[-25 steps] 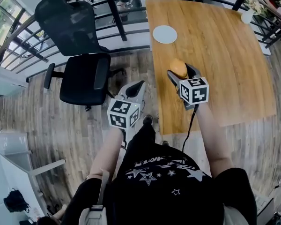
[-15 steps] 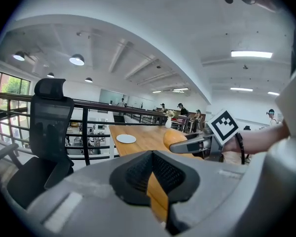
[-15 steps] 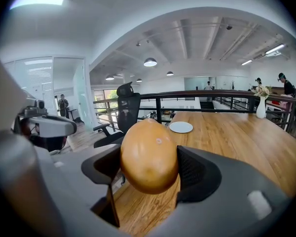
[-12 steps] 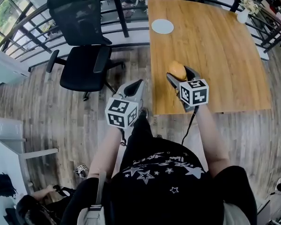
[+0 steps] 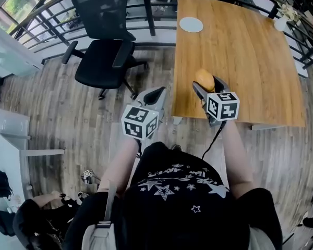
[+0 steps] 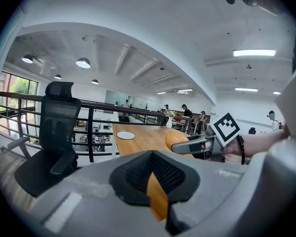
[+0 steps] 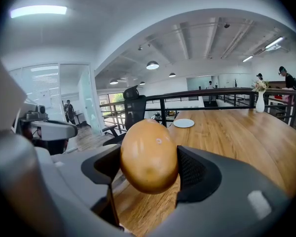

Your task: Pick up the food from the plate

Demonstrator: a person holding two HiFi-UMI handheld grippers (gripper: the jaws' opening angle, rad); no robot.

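Off the table's [image 5: 250, 61] near left corner, over the wooden floor [image 5: 68, 119], the left gripper [image 5: 157, 94] is held with jaws pressed together. Above the near edge, the round orange-brown food [image 5: 204, 79] is pinched by the right gripper [image 5: 206, 85]. The white plate [image 5: 191, 24] is seen by the far left corner, well apart.

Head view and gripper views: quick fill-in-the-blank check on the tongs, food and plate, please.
The food sits between the right tongs, which are ____.
The plate on the table is ____.
The left tongs hold ____.
Missing: shut; empty; nothing.
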